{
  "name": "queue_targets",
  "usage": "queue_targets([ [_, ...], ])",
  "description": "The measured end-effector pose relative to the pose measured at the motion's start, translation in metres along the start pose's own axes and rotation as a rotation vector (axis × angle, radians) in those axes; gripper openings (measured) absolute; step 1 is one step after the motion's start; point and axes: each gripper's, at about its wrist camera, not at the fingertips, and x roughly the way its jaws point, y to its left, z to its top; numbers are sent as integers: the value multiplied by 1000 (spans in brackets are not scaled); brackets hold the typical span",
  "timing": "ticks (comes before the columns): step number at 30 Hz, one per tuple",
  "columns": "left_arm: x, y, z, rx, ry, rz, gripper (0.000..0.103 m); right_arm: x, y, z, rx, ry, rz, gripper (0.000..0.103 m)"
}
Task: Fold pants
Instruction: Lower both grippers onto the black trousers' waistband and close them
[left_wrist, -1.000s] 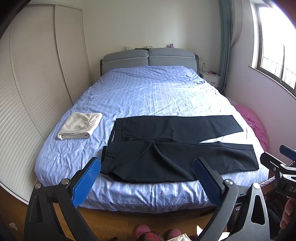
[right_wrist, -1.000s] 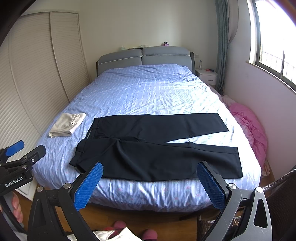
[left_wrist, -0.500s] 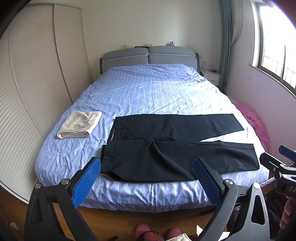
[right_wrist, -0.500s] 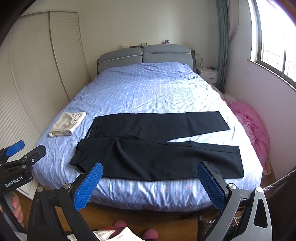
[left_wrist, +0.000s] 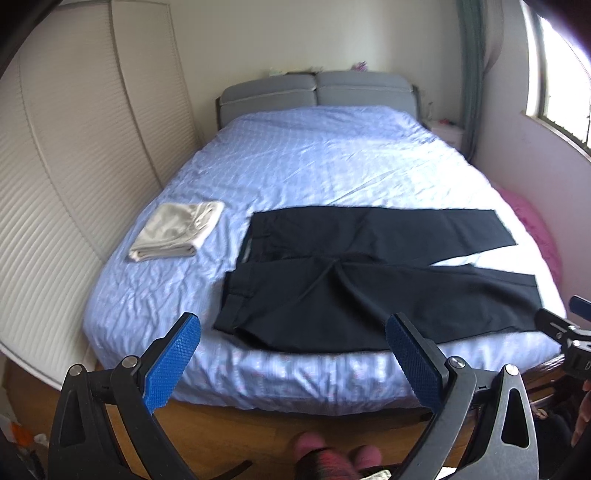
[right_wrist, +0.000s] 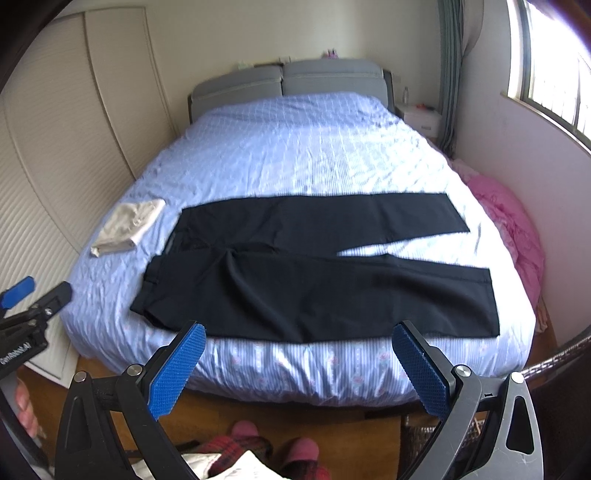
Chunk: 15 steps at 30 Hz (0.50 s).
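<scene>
- The black pants (left_wrist: 373, 284) lie flat across the near end of the bed (left_wrist: 325, 173), waistband to the left, legs running right and splitting apart toward the hems.
- The near leg's long edge runs just inside the mattress's front edge.
- The left gripper (left_wrist: 293, 363) and the right gripper (right_wrist: 299, 369) both hang short of the bed with jaws spread wide, holding nothing.
- A folded beige garment (left_wrist: 177, 230) sits left of the waistband, apart from it.
- Bare striped sheet stretches beyond the pants to the headboard (left_wrist: 317, 90).
</scene>
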Motion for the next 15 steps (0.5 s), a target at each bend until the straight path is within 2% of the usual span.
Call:
queue_targets([
  [5, 44, 29, -9, -24, 69, 20, 102, 49, 1, -4, 6, 69, 29, 101],
  [11, 126, 62, -18, -124, 222, -51, 101, 120, 17, -8, 58, 191, 66, 98],
  [15, 190, 73, -23, -126, 324, -86, 98, 167, 32, -8, 71, 266, 24, 95],
])
